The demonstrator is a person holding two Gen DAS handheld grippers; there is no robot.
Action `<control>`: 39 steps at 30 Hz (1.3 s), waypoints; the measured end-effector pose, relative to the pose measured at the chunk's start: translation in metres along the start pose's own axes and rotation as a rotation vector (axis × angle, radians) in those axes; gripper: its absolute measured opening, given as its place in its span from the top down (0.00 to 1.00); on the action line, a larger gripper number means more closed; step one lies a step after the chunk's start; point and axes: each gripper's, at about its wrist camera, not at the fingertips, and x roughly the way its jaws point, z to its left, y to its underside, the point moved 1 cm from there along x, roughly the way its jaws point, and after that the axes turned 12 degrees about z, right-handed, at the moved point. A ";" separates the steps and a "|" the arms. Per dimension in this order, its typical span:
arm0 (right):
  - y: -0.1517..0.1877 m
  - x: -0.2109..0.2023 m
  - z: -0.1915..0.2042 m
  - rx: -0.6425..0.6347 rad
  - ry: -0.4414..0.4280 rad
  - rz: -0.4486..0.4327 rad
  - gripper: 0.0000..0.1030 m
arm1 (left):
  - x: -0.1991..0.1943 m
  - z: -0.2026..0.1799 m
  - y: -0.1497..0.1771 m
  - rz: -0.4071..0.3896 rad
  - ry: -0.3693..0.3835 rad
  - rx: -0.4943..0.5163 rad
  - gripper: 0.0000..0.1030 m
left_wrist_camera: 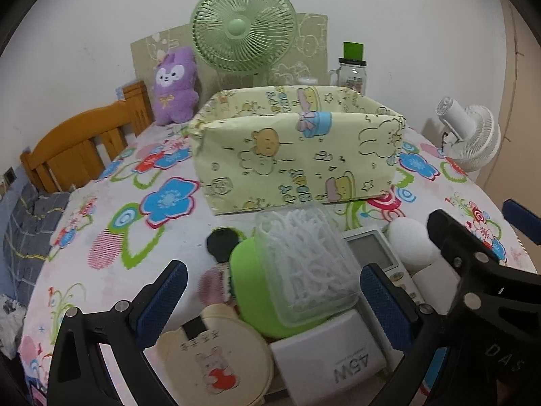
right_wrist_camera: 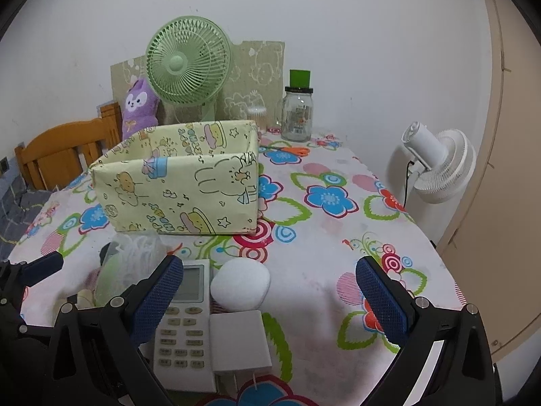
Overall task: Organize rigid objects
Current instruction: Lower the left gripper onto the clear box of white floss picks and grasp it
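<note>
A yellow cartoon-print open box (left_wrist_camera: 297, 155) stands on the flowered table; it also shows in the right wrist view (right_wrist_camera: 179, 189). In front of it lies a cluster: a clear lidded container of white picks (left_wrist_camera: 304, 264) on a green round case (left_wrist_camera: 257, 287), a cream round compact (left_wrist_camera: 216, 362), a white 45W charger (left_wrist_camera: 328, 362), a white remote (right_wrist_camera: 186, 318), a white ball (right_wrist_camera: 240, 284) and a white square adapter (right_wrist_camera: 240, 340). My left gripper (left_wrist_camera: 270, 301) is open, its jaws either side of the clear container. My right gripper (right_wrist_camera: 270, 297) is open and empty above the ball and adapter.
A green fan (right_wrist_camera: 188, 61), purple plush (left_wrist_camera: 175, 84), glass jar with green lid (right_wrist_camera: 297, 111) and orange scissors (right_wrist_camera: 290, 150) stand at the table's back. A white fan (right_wrist_camera: 439, 165) stands off the right edge. A wooden chair (left_wrist_camera: 81, 142) is at the left.
</note>
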 end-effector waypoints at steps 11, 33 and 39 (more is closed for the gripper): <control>-0.004 0.018 -0.008 0.024 0.012 0.039 0.00 | 0.016 -0.009 -0.006 0.044 0.040 0.010 0.23; 0.001 0.015 -0.012 0.055 -0.015 0.070 0.00 | 0.005 -0.010 -0.005 0.001 0.008 0.045 0.42; 0.008 0.010 -0.008 0.038 -0.013 0.090 0.01 | -0.001 -0.001 0.006 0.008 -0.020 0.039 0.42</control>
